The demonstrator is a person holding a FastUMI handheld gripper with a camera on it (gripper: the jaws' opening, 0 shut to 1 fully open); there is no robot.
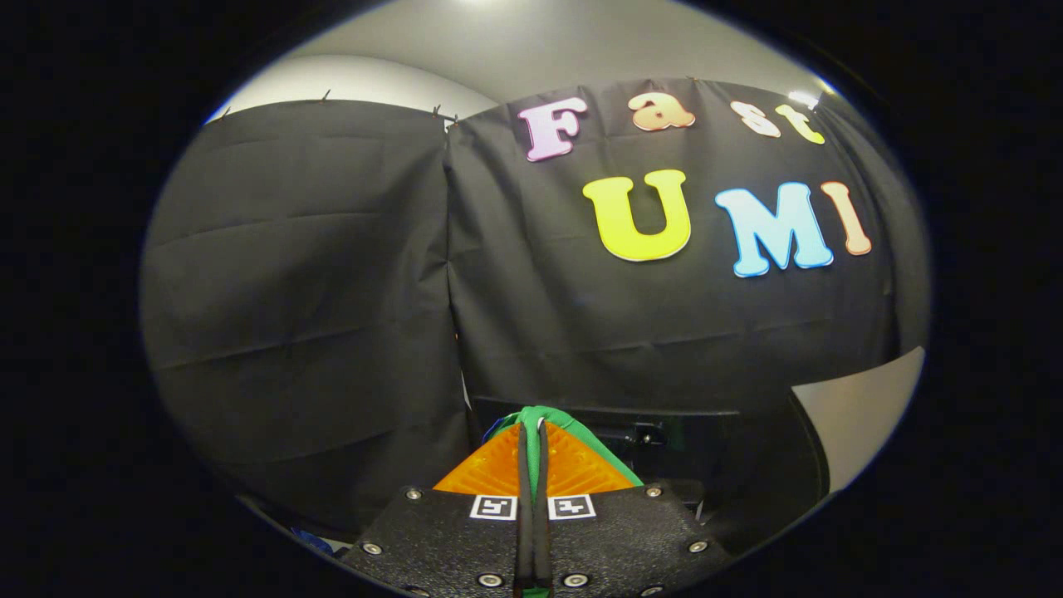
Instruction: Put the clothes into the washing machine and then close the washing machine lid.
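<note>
The green cloth point(544, 415) is pinched between the closed tongs point(532, 432), held up before the black curtain point(332, 291).

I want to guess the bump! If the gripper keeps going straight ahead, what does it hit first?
Probably the black cloth wall. The gripper is shut on a green cloth and points at it; a dark thing sits lower. Depth is hard to judge.
</note>
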